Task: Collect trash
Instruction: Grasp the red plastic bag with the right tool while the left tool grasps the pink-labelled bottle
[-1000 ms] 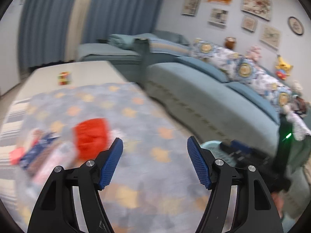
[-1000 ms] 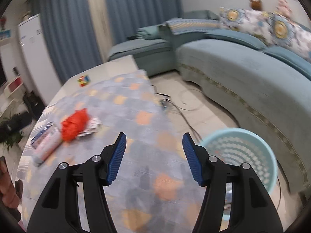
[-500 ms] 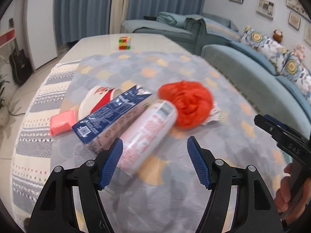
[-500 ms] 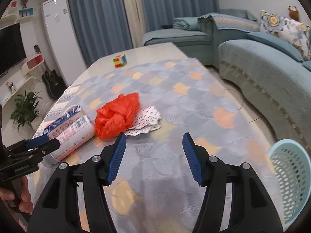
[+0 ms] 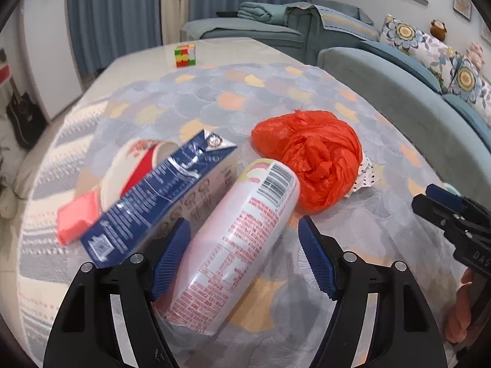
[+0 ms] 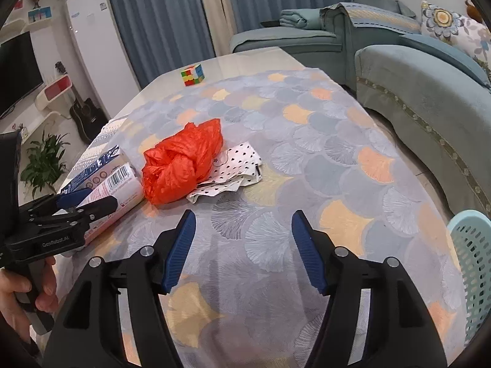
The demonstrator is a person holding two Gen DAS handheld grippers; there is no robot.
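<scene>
A pink-white plastic bottle (image 5: 236, 245) lies on the table between the open jaws of my left gripper (image 5: 244, 254), not clamped. Beside it lie a blue carton (image 5: 159, 193), a red-white paper cup (image 5: 129, 165) and a pink block (image 5: 75, 217). A crumpled red plastic bag (image 5: 310, 159) sits on a dotted white wrapper (image 6: 233, 168). My right gripper (image 6: 242, 245) is open and empty over bare cloth, short of the red bag (image 6: 181, 162). The left gripper also shows in the right wrist view (image 6: 83, 205), around the bottle (image 6: 119, 193).
A light-blue mesh basket (image 6: 472, 263) stands off the table's right edge. A colour cube (image 5: 185, 55) sits at the far end of the table. A teal sofa (image 6: 429, 82) runs along the right. The patterned tablecloth (image 6: 322, 159) covers most of the table.
My left gripper has swung from the sofa side to the trash pile and closed in until the bottle lies between its jaws. My right gripper turned from the basket toward the table.
</scene>
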